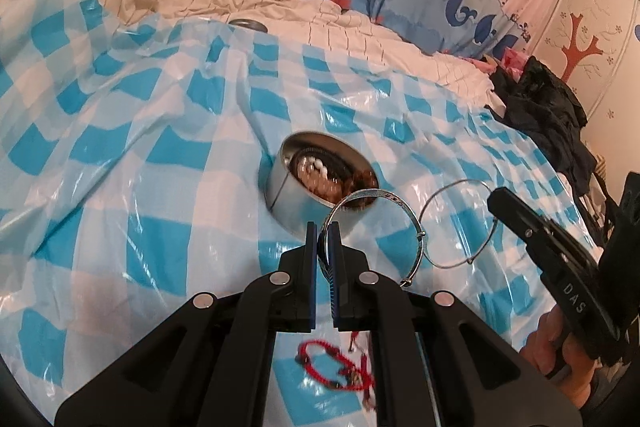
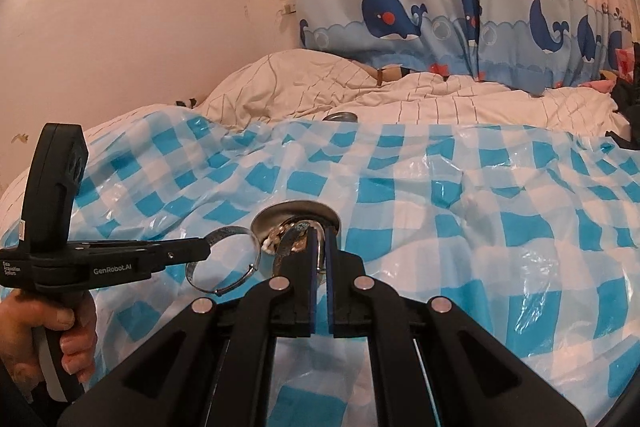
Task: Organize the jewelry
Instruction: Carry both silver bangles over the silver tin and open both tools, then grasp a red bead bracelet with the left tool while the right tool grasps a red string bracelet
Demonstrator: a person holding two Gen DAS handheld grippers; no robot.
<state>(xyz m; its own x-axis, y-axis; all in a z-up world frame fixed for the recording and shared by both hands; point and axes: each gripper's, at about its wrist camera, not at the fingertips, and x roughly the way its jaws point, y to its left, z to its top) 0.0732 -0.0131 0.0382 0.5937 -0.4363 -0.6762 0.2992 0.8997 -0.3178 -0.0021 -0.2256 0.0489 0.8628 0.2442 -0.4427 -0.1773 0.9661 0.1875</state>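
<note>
My left gripper (image 1: 324, 231) is shut on a wide silver bangle (image 1: 370, 192) and holds it above the cloth, just in front of an open round tin (image 1: 280, 187). The tin holds pearls and brown beads. Further right, my right gripper (image 1: 496, 195) is shut on a thin wire bangle (image 1: 460, 181), also lifted. In the right wrist view the right gripper (image 2: 319, 235) pinches the wire bangle (image 2: 320, 259) right before the tin (image 2: 296, 207), and the left gripper (image 2: 206, 247) carries the wide bangle (image 2: 228, 231) on the left. A red cord bracelet (image 1: 340, 355) lies on the cloth below the left gripper.
A blue and white checked plastic sheet (image 1: 160, 147) covers the bed. The tin's lid (image 1: 248, 24) lies at the sheet's far edge by a white quilt (image 2: 440, 103). Black clothing (image 1: 548, 107) is piled at the right. A whale-print curtain (image 2: 400, 15) hangs behind. Hands (image 2: 68, 331) grip the handles.
</note>
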